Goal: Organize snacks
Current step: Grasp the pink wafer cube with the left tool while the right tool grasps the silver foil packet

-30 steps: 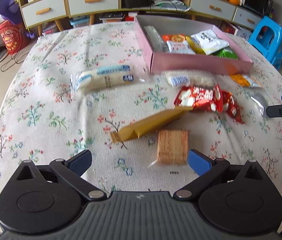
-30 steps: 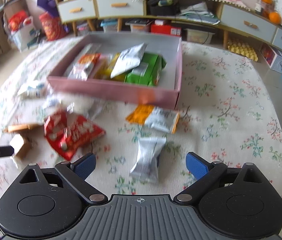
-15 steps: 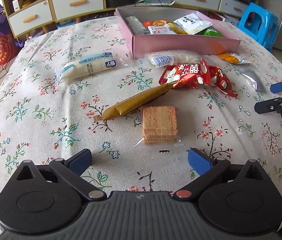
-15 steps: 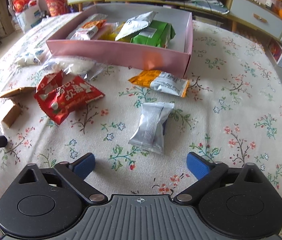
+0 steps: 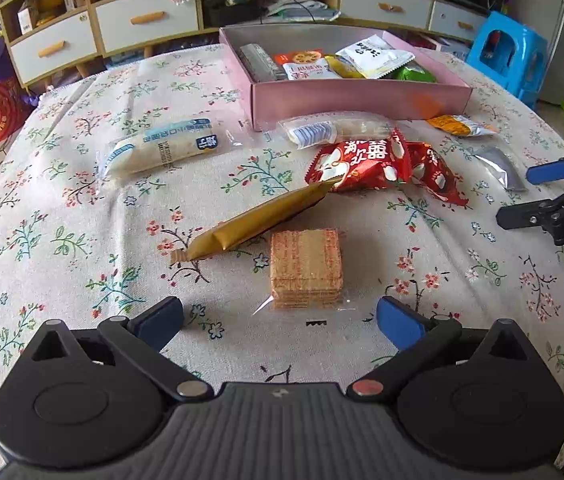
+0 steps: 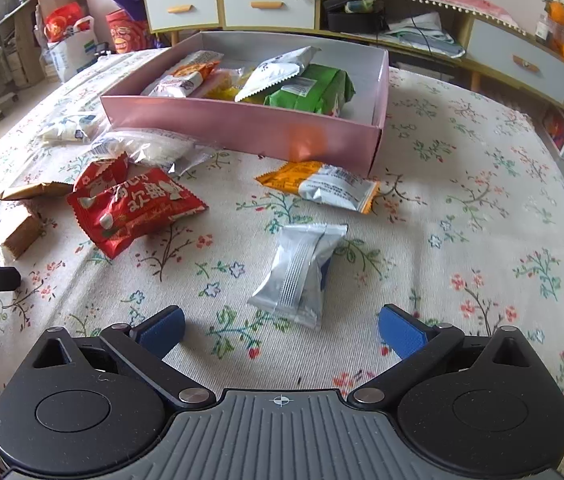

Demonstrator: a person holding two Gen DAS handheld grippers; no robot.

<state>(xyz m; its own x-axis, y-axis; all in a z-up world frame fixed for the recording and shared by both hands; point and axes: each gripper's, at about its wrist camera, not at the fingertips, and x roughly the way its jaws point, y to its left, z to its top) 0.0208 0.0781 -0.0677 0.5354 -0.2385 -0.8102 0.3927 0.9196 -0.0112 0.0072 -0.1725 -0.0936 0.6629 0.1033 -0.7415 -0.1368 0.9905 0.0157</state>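
Floral tablecloth (image 6: 461, 208) bare beside pink box (image 6: 242, 128)

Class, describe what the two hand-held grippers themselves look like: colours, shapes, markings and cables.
Both match. The left hand-held gripper has a black ribbed body, two round black side housings, silver pivot pins and blue finger pads. The right hand-held gripper adds a small crosshair mark. White letters show on its side, seen from the left camera.

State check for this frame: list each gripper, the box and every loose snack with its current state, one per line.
left gripper: open, empty
right gripper: open, empty
pink box: open, partly filled
wafer pack: flat on cloth
gold packet: tip on red bags
red bags: loose, crumpled
silver packet: sealed, on cloth
orange packet: beside box
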